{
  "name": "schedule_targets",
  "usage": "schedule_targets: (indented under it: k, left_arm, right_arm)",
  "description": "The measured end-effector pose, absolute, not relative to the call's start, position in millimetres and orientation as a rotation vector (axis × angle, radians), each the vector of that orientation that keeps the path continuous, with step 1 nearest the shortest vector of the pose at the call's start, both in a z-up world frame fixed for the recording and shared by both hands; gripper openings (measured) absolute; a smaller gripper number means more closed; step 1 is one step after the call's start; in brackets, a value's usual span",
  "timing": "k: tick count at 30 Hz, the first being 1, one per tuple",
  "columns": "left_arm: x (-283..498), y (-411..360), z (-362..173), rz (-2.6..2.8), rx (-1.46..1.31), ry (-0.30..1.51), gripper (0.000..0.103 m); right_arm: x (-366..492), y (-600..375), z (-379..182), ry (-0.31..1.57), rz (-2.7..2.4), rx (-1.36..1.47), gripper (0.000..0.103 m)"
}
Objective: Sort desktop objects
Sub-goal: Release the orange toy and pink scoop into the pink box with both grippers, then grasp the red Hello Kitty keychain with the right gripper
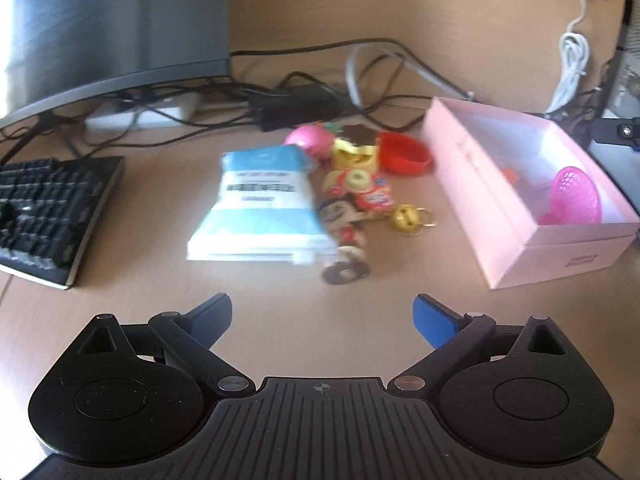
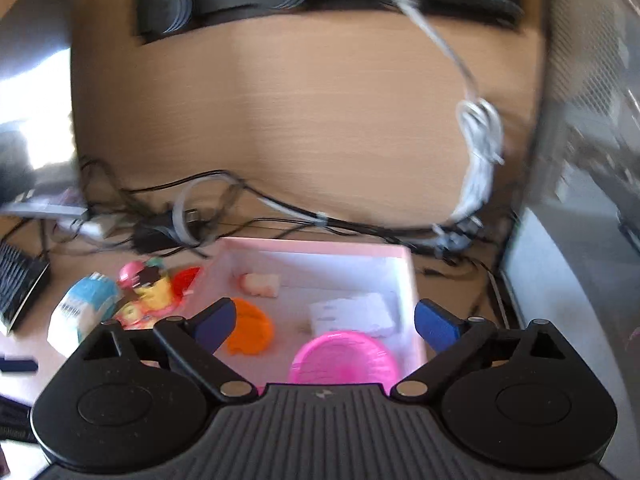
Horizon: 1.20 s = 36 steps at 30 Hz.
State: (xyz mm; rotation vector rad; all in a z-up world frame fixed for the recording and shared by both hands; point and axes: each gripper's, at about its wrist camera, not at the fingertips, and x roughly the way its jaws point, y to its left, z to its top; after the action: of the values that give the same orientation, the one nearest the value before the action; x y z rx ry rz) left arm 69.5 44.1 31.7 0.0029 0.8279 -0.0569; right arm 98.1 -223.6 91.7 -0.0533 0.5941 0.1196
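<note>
The left gripper (image 1: 323, 322) has its jaws spread wide with nothing between them, only bare wood-grain desk (image 1: 280, 288). Ahead of the jaws, roughly on their centre line, lies a soft blue-and-white packet (image 1: 256, 204) with a printed label, flat and pillow-shaped. Just right of it sits a heap of small toys (image 1: 356, 184): a glossy pink ball, a red plastic cup on its side, yellow and red pieces, a cartoon figure and a gold bell on a ring, blurred in detail. Further right, beyond the right finger's line, stands the pink cardboard box (image 1: 472, 164), rectangular and open-topped with a pale inside. The right gripper (image 2: 324, 326) is likewise released, empty, hovering over the near end of that box (image 2: 320, 246). Between and just ahead of its blue-padded fingers (image 2: 434, 326) lies a pink plastic mesh basket (image 2: 344, 356), round and ribbed. Beside the left finger rests an orange rounded piece (image 2: 252, 332); deeper in the box are a white folded packet (image 2: 352, 314) and a small pale pink lump (image 2: 260, 284). Tangled black and white cables (image 2: 280, 216) lie behind.
</note>
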Motion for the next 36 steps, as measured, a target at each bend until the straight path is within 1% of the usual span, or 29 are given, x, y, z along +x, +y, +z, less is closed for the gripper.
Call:
schedule_targets:
  k: [1, 2, 3, 4, 5, 6, 10, 15, 18, 19, 20, 21, 22, 24, 26, 30, 36]
  left_arm:
    - [68.2, 47.6, 33.0, -0.037, 0.004, 0.823, 0.1]
    - [67.1, 51.9, 33.5, -0.017, 0.002, 0.819, 0.1]
    - [66.1, 57.4, 34.1, 0.004, -0.005, 0.816, 0.1]
    - [65.1, 64.0, 35.0, 0.026, -0.014, 0.815, 0.1]
    - [63.9, 70.4, 35.5, 0.047, -0.023, 0.813, 0.1]
    - [62.1, 77.4, 35.9, 0.071, -0.031, 0.811, 0.1]
    - [51.6, 104.5, 38.6, 0.161, -0.081, 0.807, 0.1]
    - [31.3, 129.0, 35.2, 0.224, -0.141, 0.817, 0.1]
    - [18.7, 132.9, 31.8, 0.192, -0.161, 0.822, 0.1]
    - [14.7, 131.9, 31.2, 0.163, -0.159, 0.82, 0.1]
    - [13.0, 131.1, 31.1, 0.14, -0.155, 0.818, 0.1]
    - [10.5, 127.4, 31.2, 0.107, -0.145, 0.815, 0.1]
    - [9.4, 123.7, 31.6, 0.081, -0.133, 0.814, 0.1]
    - [8.1, 113.8, 33.2, 0.026, -0.104, 0.813, 0.1]
    - [8.2, 102.9, 34.8, -0.032, -0.077, 0.817, 0.1]
    - [4.5, 79.2, 34.1, -0.137, -0.021, 0.834, 0.1]
    - [-9.7, 50.6, 30.9, -0.236, 0.063, 0.858, 0.1]
  right_arm:
    - [96.1, -212.0, 91.5, 0.58, 0.143, -0.093, 0.091]
    - [93.8, -196.1, 89.9, 0.567, 0.18, -0.138, 0.084]
    - [92.5, -176.8, 86.3, 0.564, 0.234, -0.185, 0.081]
    - [92.2, -161.8, 83.3, 0.565, 0.275, -0.213, 0.074]
    - [92.0, -145.0, 79.1, 0.567, 0.323, -0.243, 0.07]
    - [92.7, -127.1, 73.7, 0.572, 0.372, -0.275, 0.068]
    - [114.0, -75.3, 55.6, 0.614, 0.463, -0.295, 0.067]
    - [177.0, -53.9, 42.9, 0.751, 0.365, -0.13, 0.067]
    - [194.9, -42.1, 29.9, 0.81, 0.356, -0.148, 0.067]
    - [194.6, -39.8, 23.7, 0.822, 0.352, -0.161, 0.063]
    - [196.3, -38.0, 18.2, 0.837, 0.351, -0.168, 0.053]
    - [195.4, -39.2, 14.7, 0.843, 0.361, -0.152, 0.053]
    - [192.4, -41.5, 14.0, 0.852, 0.375, -0.134, 0.05]
    - [182.5, -47.0, 16.5, 0.889, 0.423, -0.102, 0.049]
    - [164.1, -51.7, 17.6, 0.904, 0.475, -0.11, 0.044]
    - [115.3, -64.2, 20.7, 0.916, 0.546, -0.137, 0.041]
    - [55.4, -98.7, 17.6, 0.943, 0.542, -0.162, 0.041]
